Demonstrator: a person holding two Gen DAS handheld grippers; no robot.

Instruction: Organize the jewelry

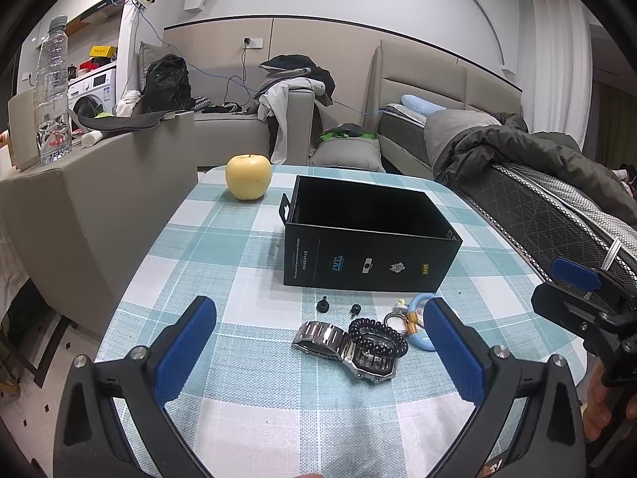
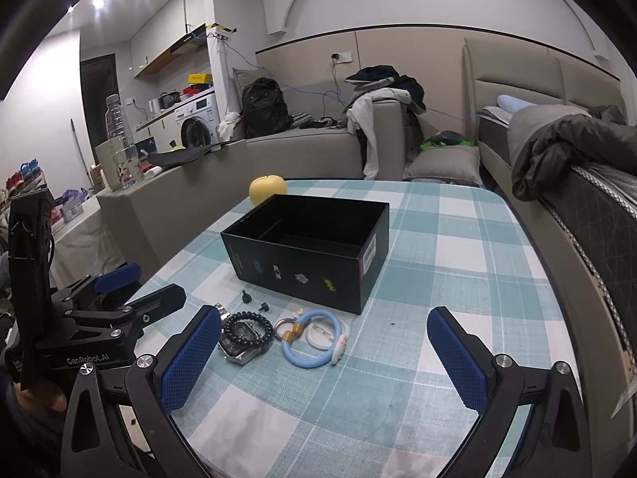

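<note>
Two grippers were above the checked table (image 1: 223,247), both spread wide and holding nothing: the left gripper (image 1: 318,342) and the right gripper (image 2: 324,352). From left to right, near the front edge, lay a silver watch (image 1: 342,348), a black coil band (image 1: 378,336) resting on it, and a blue ring (image 2: 312,342). Behind them stood an open black box (image 1: 370,239). A yellow apple (image 1: 248,176) sat far back on the left.

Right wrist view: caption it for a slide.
Open right gripper faces watch, blue ring and black box.
</note>
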